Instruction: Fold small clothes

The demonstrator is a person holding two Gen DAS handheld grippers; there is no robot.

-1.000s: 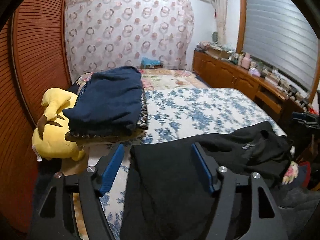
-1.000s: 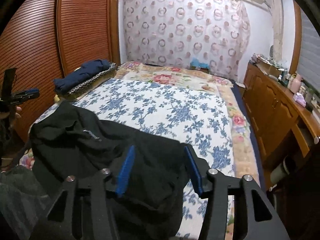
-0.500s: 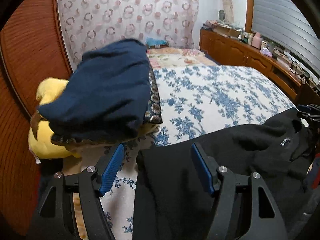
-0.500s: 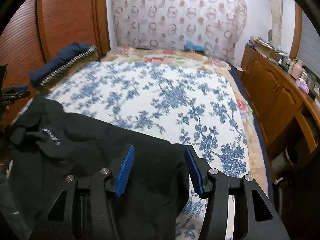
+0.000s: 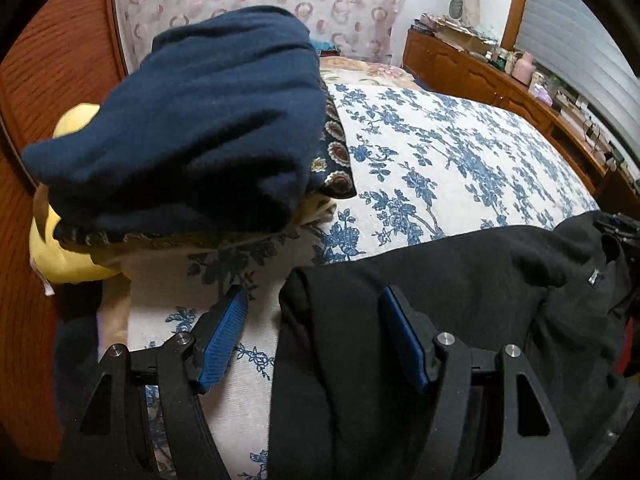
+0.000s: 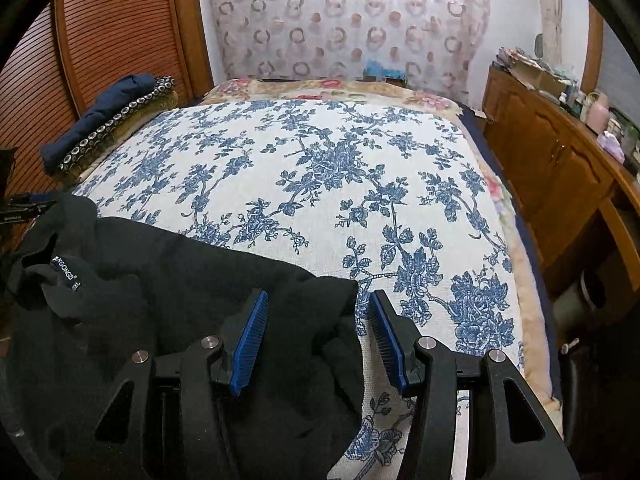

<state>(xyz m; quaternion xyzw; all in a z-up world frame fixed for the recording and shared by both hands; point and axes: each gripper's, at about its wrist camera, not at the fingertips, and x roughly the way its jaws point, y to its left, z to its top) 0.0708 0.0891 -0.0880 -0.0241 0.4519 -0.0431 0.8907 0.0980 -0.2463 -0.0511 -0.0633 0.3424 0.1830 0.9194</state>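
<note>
A black garment [image 5: 460, 300] lies spread across the near end of the bed; it also shows in the right wrist view [image 6: 168, 280], with its neck label at the left. My left gripper [image 5: 316, 320] is open, its jaws either side of the garment's left corner. My right gripper [image 6: 318, 320] is open, its jaws either side of the garment's right corner. The cloth lies between the jaws of both without being pinched.
The bed has a blue floral cover [image 6: 340, 168]. A stack of folded clothes with a navy one on top [image 5: 192, 120] sits at the bed's left edge beside a yellow plush toy [image 5: 60, 248]. A wooden wardrobe [image 6: 100, 40] stands left, a wooden cabinet [image 6: 552, 160] right.
Both grippers have moved forward and lower over the bed with the black garment, which now lies flatter and further onto the cover. The navy stack looms closer in the left view.
</note>
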